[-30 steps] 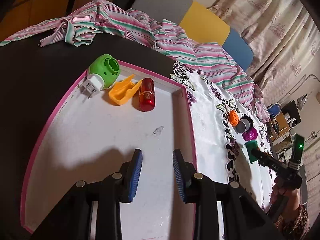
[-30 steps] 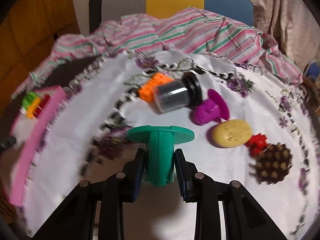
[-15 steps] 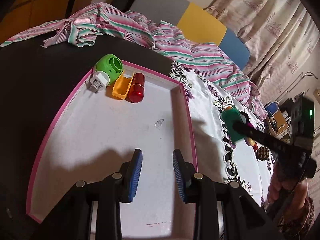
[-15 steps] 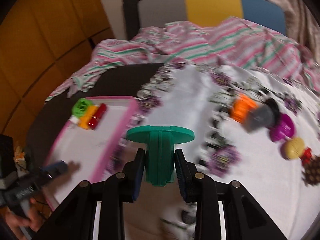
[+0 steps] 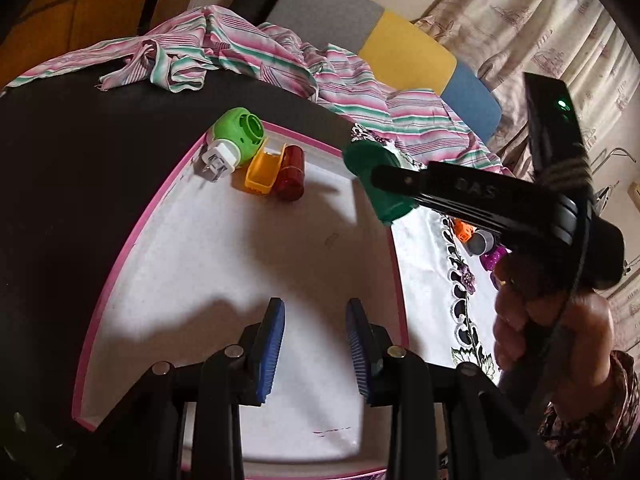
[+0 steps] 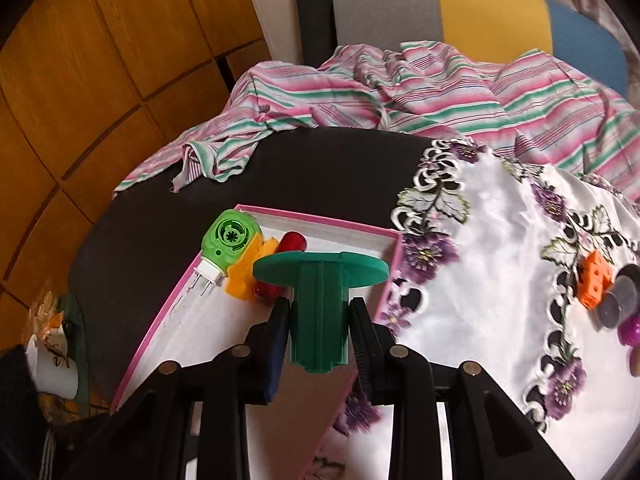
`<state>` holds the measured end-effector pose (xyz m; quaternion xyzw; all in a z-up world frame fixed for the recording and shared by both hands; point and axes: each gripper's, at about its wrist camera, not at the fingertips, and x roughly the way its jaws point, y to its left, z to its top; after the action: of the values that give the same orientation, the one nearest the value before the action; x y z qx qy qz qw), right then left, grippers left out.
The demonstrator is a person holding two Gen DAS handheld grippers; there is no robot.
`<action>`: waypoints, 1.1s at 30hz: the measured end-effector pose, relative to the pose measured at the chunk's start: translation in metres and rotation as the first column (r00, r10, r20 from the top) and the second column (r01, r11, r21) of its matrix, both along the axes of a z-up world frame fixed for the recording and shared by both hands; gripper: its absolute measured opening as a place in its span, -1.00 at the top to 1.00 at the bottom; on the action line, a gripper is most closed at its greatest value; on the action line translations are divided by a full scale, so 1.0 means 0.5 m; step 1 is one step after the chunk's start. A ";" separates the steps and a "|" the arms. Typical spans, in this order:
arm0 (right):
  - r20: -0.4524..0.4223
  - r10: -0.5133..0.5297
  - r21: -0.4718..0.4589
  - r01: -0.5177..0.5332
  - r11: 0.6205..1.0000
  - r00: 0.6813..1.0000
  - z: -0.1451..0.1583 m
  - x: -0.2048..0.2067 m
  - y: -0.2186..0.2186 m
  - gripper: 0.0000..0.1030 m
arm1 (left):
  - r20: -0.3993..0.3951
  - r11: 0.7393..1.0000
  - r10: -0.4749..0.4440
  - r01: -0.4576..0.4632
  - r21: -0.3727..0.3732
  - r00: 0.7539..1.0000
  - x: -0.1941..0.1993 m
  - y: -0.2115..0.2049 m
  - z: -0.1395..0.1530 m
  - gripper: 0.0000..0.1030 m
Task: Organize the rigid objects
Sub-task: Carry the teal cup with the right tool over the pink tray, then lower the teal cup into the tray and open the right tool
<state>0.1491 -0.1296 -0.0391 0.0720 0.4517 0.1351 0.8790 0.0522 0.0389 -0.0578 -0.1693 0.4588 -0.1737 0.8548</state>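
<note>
Left wrist view: my left tongs (image 5: 316, 344) hang part-open and empty over the pink-rimmed white tray (image 5: 132, 236). Ahead of them, at the tray's far end, lie a green plug-in vaporizer (image 5: 236, 138), an orange clip (image 5: 264, 170) and a red capsule (image 5: 290, 172), side by side. To their right, my right tongs (image 5: 370, 170) carry the dark green spool (image 5: 380, 184) over the tray's right rim.

Right wrist view: the right tongs (image 6: 320, 328) clamp the spool's (image 6: 320, 292) stem, its flange upward, with the tray (image 6: 320, 224) beneath. An orange block (image 6: 596, 280) lies far right on the embroidered white cloth (image 6: 480, 280).
</note>
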 end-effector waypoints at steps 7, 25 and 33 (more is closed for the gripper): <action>-0.025 -0.014 -0.016 0.013 1.000 1.000 -0.017 0.025 0.021 0.41 | -0.010 1.000 0.021 -0.021 -0.003 1.000 0.001 0.018 -0.005 0.40; -0.092 -0.084 -0.101 0.075 0.992 0.992 -0.073 0.086 0.046 0.40 | -0.006 0.998 0.054 -0.053 0.022 0.999 -0.008 0.041 0.008 0.39; -0.058 -0.088 -0.037 0.086 0.996 0.994 -0.042 0.029 0.001 0.32 | -0.016 0.999 0.040 -0.039 0.022 0.999 -0.008 0.025 0.006 0.39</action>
<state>0.1634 -0.1292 -0.0599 0.0804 0.4762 0.0867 0.8713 0.0484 0.0517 -0.0550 -0.1704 0.4643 -0.1503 0.8560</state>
